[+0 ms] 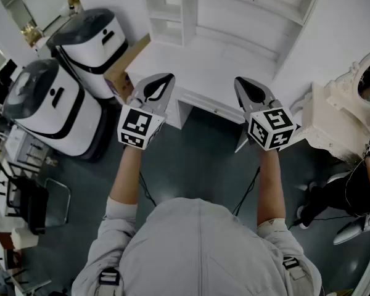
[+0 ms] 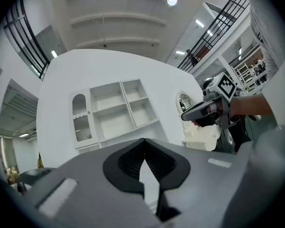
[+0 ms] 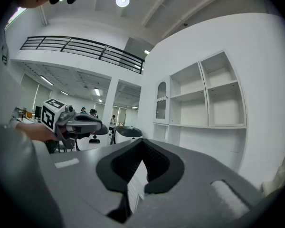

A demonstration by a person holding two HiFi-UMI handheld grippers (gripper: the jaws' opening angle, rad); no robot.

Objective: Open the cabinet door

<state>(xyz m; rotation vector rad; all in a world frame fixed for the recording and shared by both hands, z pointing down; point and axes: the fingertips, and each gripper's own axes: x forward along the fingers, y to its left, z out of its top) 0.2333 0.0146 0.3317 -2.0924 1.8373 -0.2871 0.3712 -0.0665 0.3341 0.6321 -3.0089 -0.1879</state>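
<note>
While facing the white bench [image 1: 203, 66], holding the left gripper [image 1: 164, 81] and the right gripper [image 1: 242, 82] out level and side by side, with a clear gap between the two. Pressing both pairs of jaws together, nothing caught in either. Reaching, in the head view, just over the bench's front edge with both tips, above bare white top.

Looking toward the cabinet [image 2: 114, 113] standing at the back of the bench against the wall, well apart from both grippers. Noting the cabinet door [image 2: 80, 118], narrow and arched, lying flush at the cabinet's left end, just beside the open shelves; showing again in the right gripper view [image 3: 161, 103], also flush.

Finding open dark floor [image 1: 197, 159] under the forearms. Crowding in on the left: two rounded white machines [image 1: 55, 110] and a cardboard box [image 1: 120, 69] just beside the bench's left corner, a folding chair [image 1: 31, 202] further back. Closing in on the right: a carved white piece [image 1: 345, 122] near the right gripper, and a dark-clad person [image 1: 357, 190] at the frame's edge.
</note>
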